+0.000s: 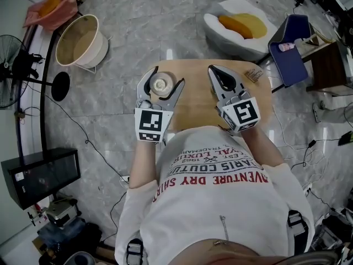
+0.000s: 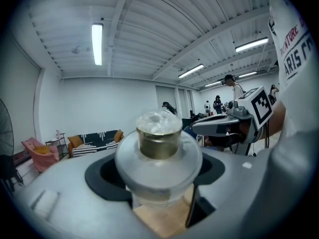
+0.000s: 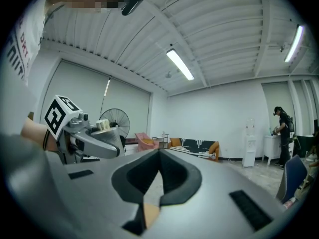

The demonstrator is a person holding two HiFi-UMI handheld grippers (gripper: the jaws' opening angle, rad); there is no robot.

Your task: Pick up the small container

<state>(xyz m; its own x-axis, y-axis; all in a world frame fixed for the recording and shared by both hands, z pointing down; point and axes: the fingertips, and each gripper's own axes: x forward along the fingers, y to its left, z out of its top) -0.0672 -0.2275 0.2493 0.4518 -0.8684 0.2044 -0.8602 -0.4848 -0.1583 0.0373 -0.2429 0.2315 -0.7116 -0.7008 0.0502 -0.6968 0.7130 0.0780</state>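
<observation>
The small container is a clear little jar with a gold neck and a clear knobbed top. It sits at the left of the round wooden table, between the jaws of my left gripper. In the left gripper view the container fills the gap and both dark pads press on its sides; wood shows just below it. I cannot tell whether it is off the table. My right gripper rests over the table's right half, shut with nothing in it, its tips meeting. In the right gripper view the left gripper carries the container.
A small brown item lies at the table's far right edge. On the floor beyond stand a beige tub, a white beanbag with an orange cushion and a blue chair. A fan stands at left.
</observation>
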